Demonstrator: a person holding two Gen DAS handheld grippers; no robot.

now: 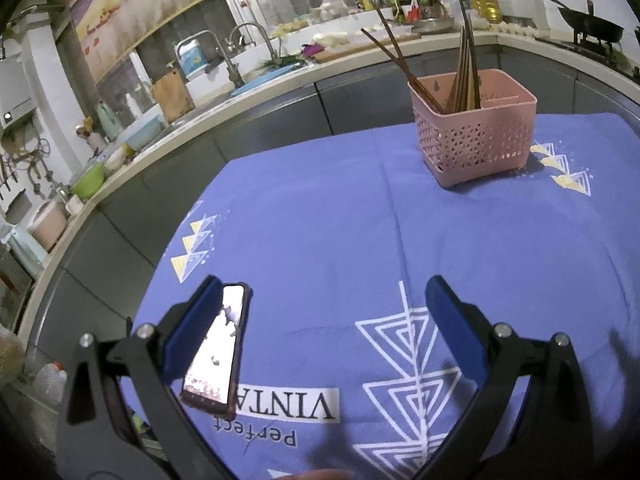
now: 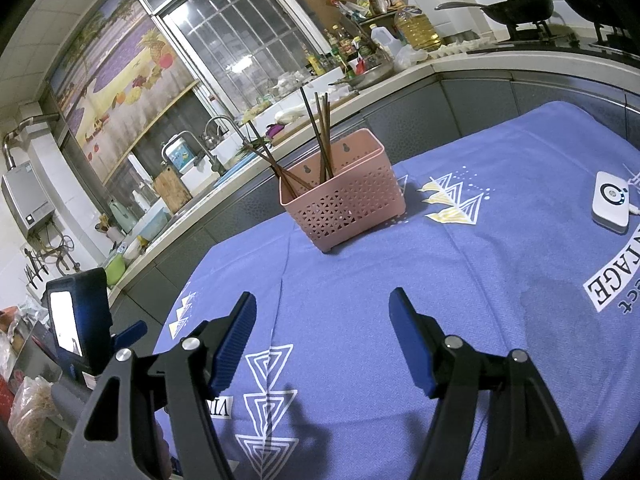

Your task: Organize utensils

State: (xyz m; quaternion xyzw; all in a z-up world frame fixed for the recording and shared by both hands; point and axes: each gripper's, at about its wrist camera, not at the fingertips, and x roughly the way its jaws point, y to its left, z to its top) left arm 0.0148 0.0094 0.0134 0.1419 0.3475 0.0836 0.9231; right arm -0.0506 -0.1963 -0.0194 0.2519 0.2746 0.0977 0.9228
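A pink perforated utensil basket (image 1: 476,136) stands on the blue tablecloth (image 1: 340,232) at the far side; it also shows in the right wrist view (image 2: 344,200). Several dark brown chopsticks (image 1: 460,68) stand in it, leaning left and upright, also in the right wrist view (image 2: 320,136). My left gripper (image 1: 322,296) is open and empty, hovering over the near part of the cloth. My right gripper (image 2: 322,304) is open and empty, well short of the basket.
A phone (image 1: 218,348) with a lit screen lies beside my left finger. A white round-cornered device (image 2: 610,202) lies on the cloth at the right. The other gripper's body with its lit screen (image 2: 76,320) is at the left. A kitchen counter with sink, bottles and wok runs behind the table.
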